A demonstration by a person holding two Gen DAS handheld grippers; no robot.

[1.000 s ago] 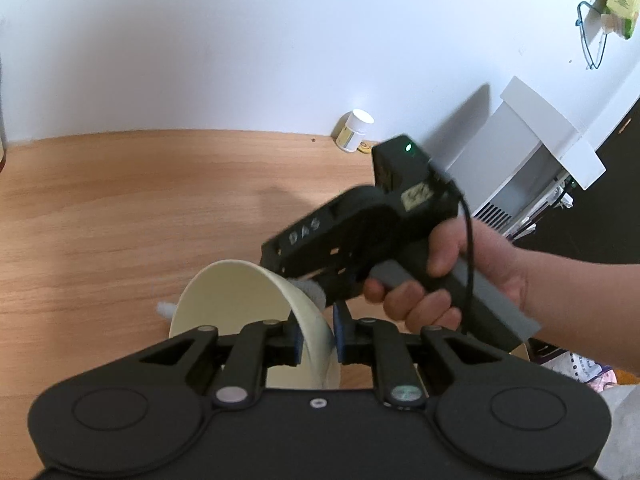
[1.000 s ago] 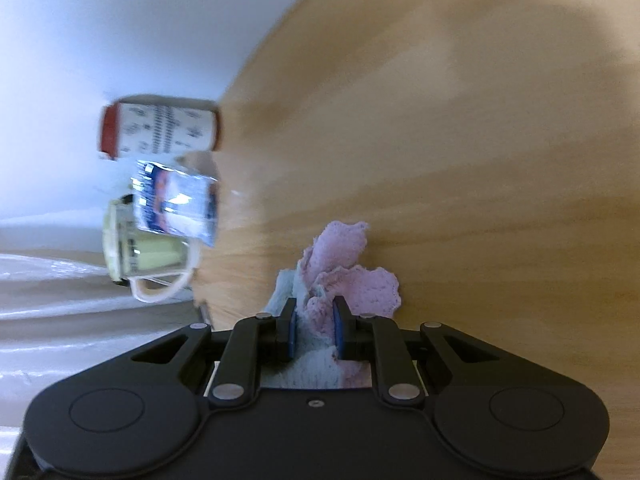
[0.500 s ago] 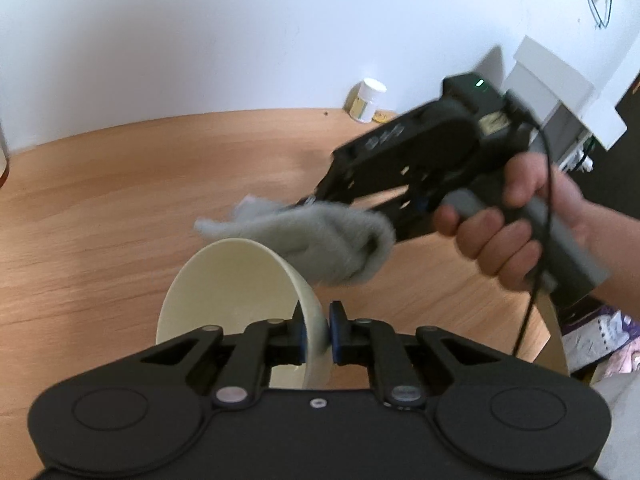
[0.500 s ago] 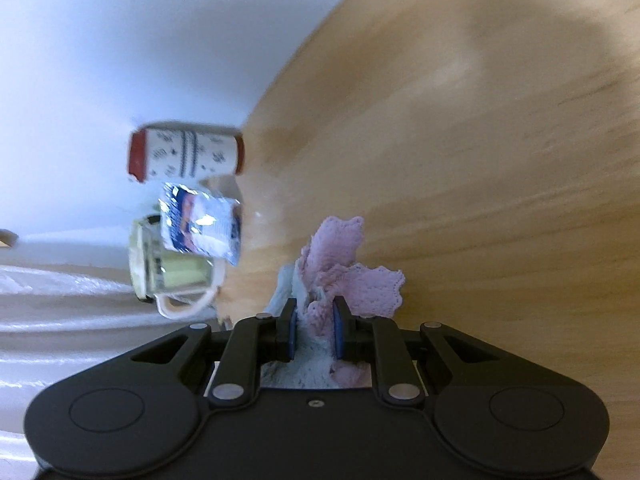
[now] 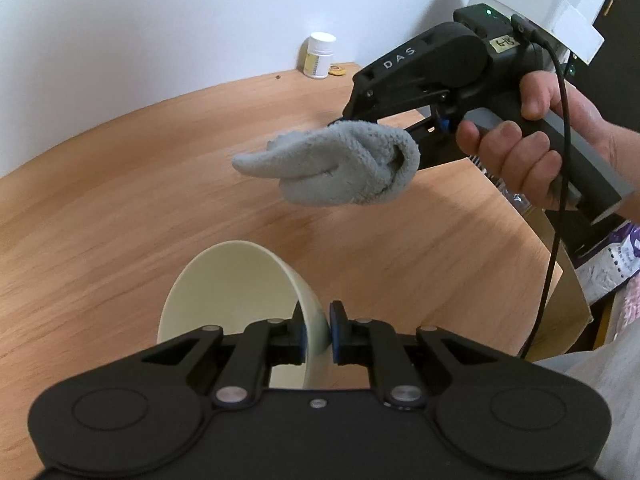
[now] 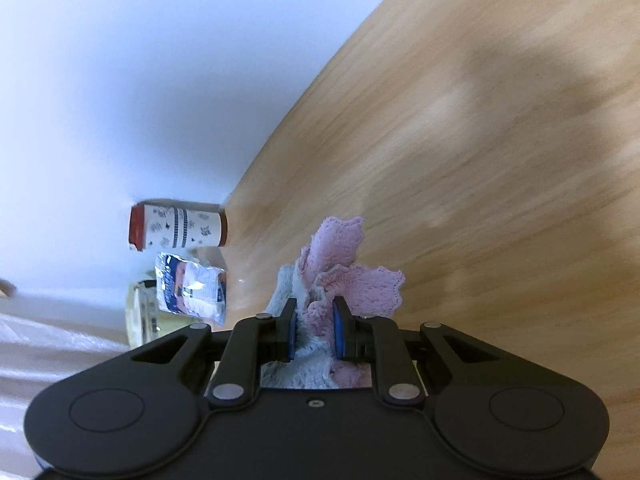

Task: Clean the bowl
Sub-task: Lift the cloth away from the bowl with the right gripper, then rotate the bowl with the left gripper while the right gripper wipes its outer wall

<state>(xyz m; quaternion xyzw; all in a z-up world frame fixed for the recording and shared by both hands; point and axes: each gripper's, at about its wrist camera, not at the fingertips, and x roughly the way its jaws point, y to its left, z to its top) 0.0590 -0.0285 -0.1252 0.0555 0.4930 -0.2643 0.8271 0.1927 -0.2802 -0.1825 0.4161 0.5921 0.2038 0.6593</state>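
The left gripper (image 5: 318, 334) is pinching the wall of the cream bowl (image 5: 236, 292) between its blue-padded fingers (image 5: 335, 332), one pad inside the rim and one outside. The bowl is being held tipped on its side, its open mouth facing away from the camera and to the left, above the wooden tabletop (image 5: 120, 200); whether its lower edge is touching the wood cannot be told.

The right gripper (image 6: 314, 330) is squeezing a bunched cloth (image 6: 344, 276) between its own fingers (image 6: 339, 332), pink terry with a scalloped edge on one face and pale blue-grey on the other. In the left wrist view the same cloth (image 5: 340, 166) is showing its grey side, sticking out from the black right gripper (image 5: 394, 136) as a folded wad. It is hanging in the air above and beyond the bowl, clear of the rim. The right hand (image 5: 532, 148) is wrapping around the grey handle, with a black cable running down past it.

At the far edge of the tabletop, against the white wall, a small white-capped bottle (image 5: 318, 56) is standing. Past the cloth in the right wrist view, a red-ended canister (image 6: 178, 226), a crinkled foil packet (image 6: 192, 290) and a pale mug (image 6: 140, 314) are sitting close together by the wall.
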